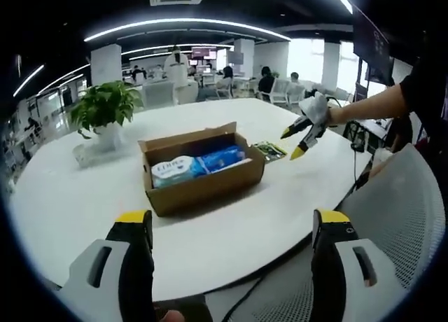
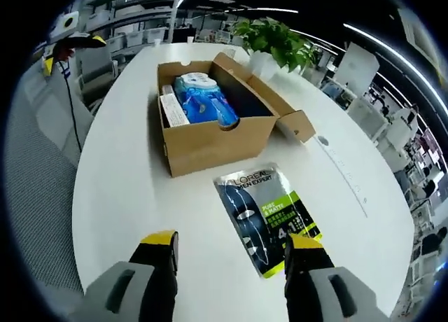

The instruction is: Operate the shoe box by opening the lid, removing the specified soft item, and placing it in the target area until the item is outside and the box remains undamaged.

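Left gripper (image 1: 234,231) hovers low at the near edge of the white counter (image 1: 70,196), jaws apart, nothing between them, aimed at the shoe box (image 1: 203,171). Right gripper (image 2: 229,255) hangs above the counter, jaws apart and empty, just over the near end of a flat dark-and-green sachet (image 2: 266,217); in the left gripper view it shows at the far right (image 1: 302,136), held by a person's hand (image 1: 318,110) with the arm stretched out.

Box is open, lid flap (image 2: 269,98) folded back, sits mid-counter. Inside: blue soft pack (image 2: 204,101) lying flat, with a white pack (image 2: 171,110) beside it against one wall. Sachet lies on the counter just beside the box, not touching it.

Potted plant (image 1: 105,112) stands behind the box, well apart. Grey mesh chair (image 1: 399,217) at the counter edge. Nothing between either gripper and the box.
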